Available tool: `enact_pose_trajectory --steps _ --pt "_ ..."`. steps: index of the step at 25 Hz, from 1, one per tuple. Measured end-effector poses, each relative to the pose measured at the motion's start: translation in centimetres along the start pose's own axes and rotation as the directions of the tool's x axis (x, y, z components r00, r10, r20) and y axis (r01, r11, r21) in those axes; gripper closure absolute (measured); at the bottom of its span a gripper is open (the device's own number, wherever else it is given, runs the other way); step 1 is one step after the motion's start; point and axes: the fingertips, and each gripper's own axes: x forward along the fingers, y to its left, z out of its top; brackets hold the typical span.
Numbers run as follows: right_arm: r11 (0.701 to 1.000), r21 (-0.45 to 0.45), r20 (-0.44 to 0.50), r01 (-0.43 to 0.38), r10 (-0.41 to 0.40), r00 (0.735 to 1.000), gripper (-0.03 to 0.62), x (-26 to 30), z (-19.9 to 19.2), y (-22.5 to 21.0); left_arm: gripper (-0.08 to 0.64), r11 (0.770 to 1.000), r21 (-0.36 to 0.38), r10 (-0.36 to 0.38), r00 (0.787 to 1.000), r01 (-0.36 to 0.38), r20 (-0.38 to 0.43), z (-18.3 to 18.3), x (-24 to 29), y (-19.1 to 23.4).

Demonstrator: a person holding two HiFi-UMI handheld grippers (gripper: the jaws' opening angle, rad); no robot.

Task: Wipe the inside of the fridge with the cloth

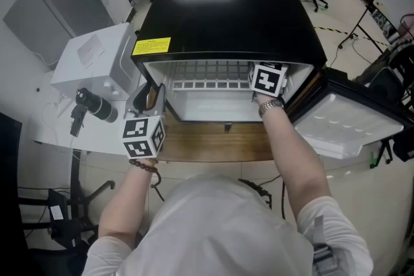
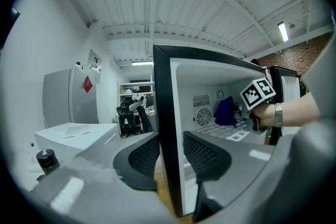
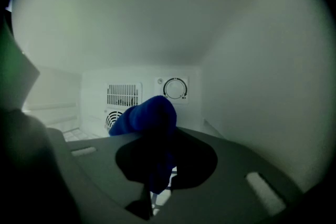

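The right claw (image 3: 157, 165) is clenched on the blue cloth (image 3: 147, 118), deep inside the fridge (image 1: 226, 16) near its back wall. That view is dim, and its pads are hard to make out. From the head view the fridge top hides the cloth. The left claw (image 2: 170, 157) grasps the front edge of the fridge's left wall.

Looking down on a pale grey, short-sleeved T-shirt (image 1: 220, 229). There's a silver metal watch (image 1: 272, 106) on the right wrist and a dark beaded bracelet (image 1: 143, 165) on the left. The left gripper (image 1: 152, 97) and the right gripper (image 3: 157, 165) each wear a white cube (image 1: 143, 136) printed with black square markers. The jaws are smooth grey, and the left pair has black perforated pads (image 2: 202, 152).
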Motion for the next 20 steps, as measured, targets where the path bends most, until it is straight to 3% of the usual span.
enact_pose_trajectory --steps 15,20 --pt "0.997 0.009 -0.005 0.075 -0.075 0.997 0.556 -1.1 -0.4 -1.1 0.419 1.000 -0.010 -0.004 1.000 0.004 0.003 0.0 0.0 -0.1" --pt "0.999 0.015 0.056 0.041 -0.042 0.998 0.556 -1.8 0.9 -0.5 0.419 1.000 -0.012 -0.010 1.000 0.010 0.004 0.0 0.0 -0.1"
